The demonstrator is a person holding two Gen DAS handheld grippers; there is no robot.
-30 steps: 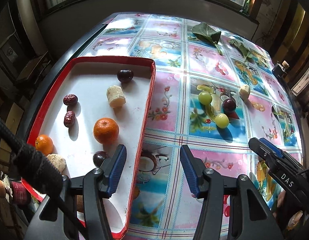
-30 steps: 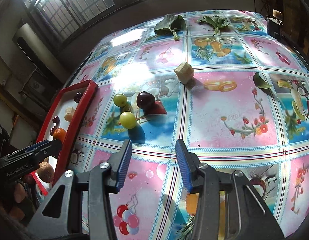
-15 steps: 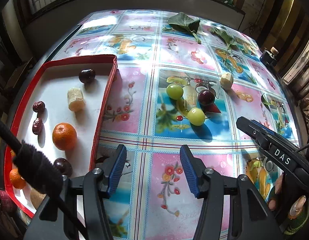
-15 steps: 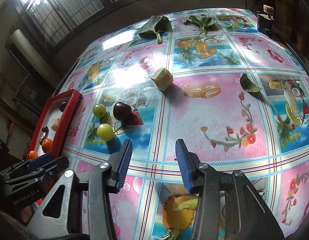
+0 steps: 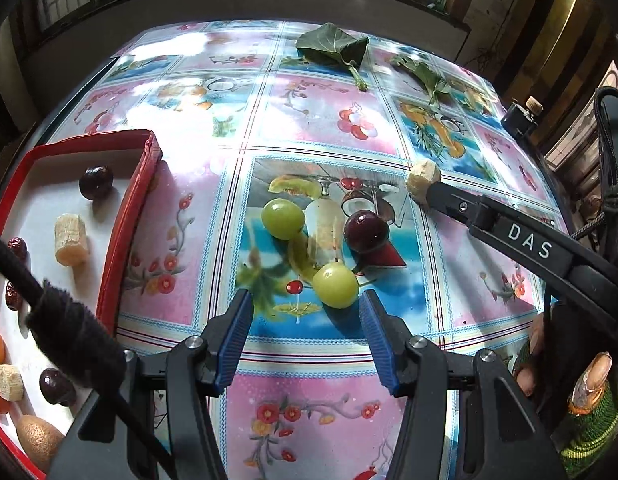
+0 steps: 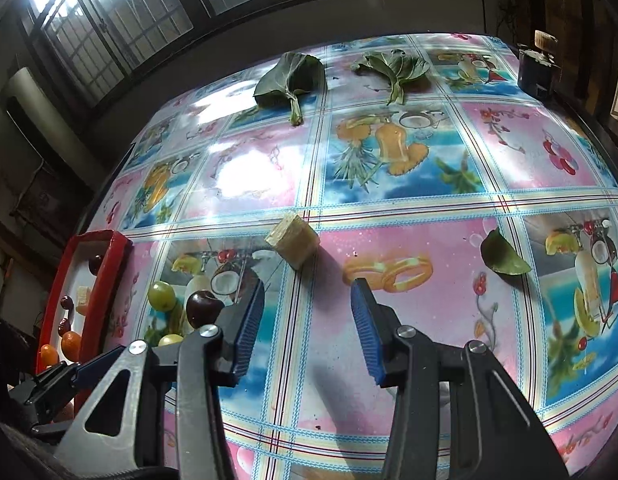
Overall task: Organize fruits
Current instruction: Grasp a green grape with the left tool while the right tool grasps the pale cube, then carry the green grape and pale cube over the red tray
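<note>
My left gripper [image 5: 307,312] is open and empty, just short of a green grape [image 5: 335,285] on the table. A second green grape [image 5: 283,219] and a dark cherry [image 5: 366,231] lie beyond it. A pale sugarcane chunk [image 5: 423,175] lies at the right, touched by the tip of the other gripper. My right gripper [image 6: 307,304] is open and empty, close in front of that chunk [image 6: 293,238]. The cherry [image 6: 203,307] and a grape [image 6: 161,296] show at its left. The red tray [image 5: 127,216] at the left holds several fruits.
Two big green leaves [image 6: 293,76] [image 6: 393,68] lie at the table's far edge, a small leaf [image 6: 503,258] at the right. A dark jar [image 6: 535,68] stands at the far right corner. The tray's rim [image 6: 89,300] stands left of the loose fruit.
My left gripper has moved right, away from the tray, up to the loose grapes and cherry. My right gripper has moved forward and right toward the sugarcane chunk. Both stay open.
</note>
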